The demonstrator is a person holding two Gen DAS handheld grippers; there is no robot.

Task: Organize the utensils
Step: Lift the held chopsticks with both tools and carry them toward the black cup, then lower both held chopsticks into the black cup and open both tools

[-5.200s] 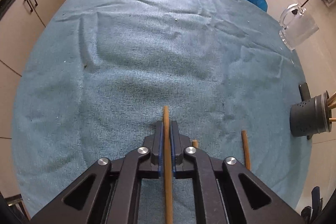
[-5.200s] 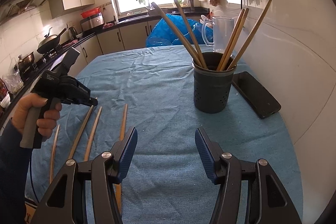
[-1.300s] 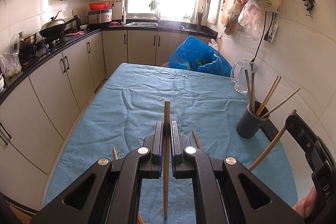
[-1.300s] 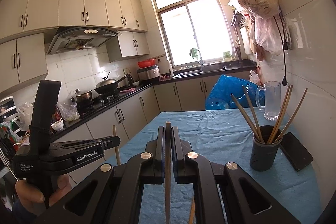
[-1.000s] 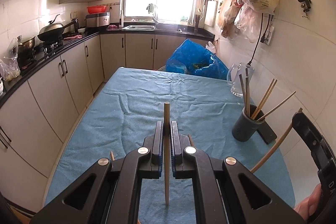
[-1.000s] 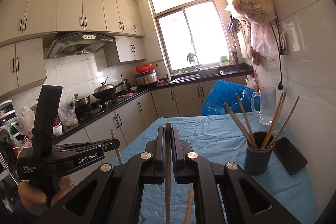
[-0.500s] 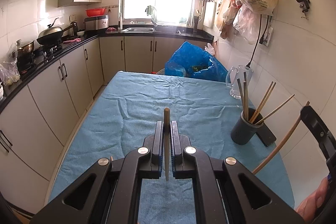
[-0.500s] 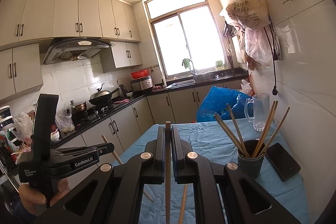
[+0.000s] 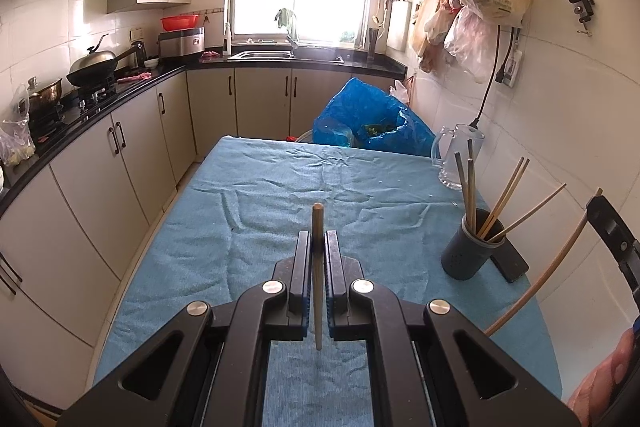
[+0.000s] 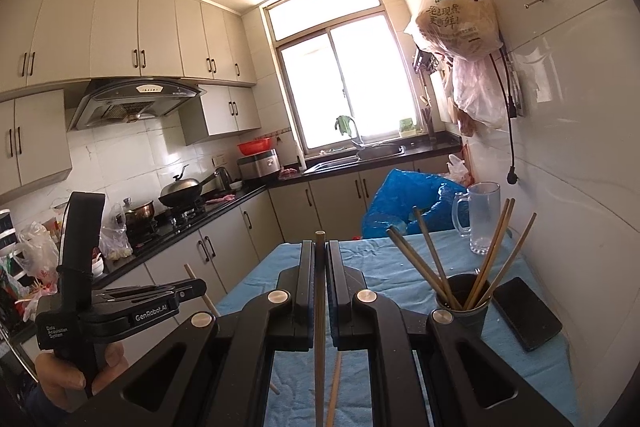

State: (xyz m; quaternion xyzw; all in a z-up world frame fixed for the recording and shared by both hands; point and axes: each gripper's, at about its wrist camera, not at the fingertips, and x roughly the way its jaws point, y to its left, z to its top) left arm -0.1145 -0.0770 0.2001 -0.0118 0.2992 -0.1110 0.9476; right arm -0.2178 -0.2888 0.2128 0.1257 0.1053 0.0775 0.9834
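Left gripper (image 9: 318, 247) fingers are pinched tight on a slim round wooden chopstick (image 9: 317, 227), tip poking up past the black pads. Right gripper (image 10: 320, 259) fingers are likewise clamped on another long wooden stick (image 10: 319, 327) (same pale grain). Beyond, the dark perforated cylindrical holder (image 9: 466, 255) stands on the nubby blue cloth of the tabletop (image 9: 260, 211), bristling with chopsticks, a flat black phone (image 10: 526, 313) just beside it.

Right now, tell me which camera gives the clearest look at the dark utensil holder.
The left wrist view: the utensil holder stands whole on the blue cloth, unobstructed, wall, rim and chopsticks all showing. In the right wrist view the right gripper's own frame covers the holder's lower body, leaving only its rim and the sticks.
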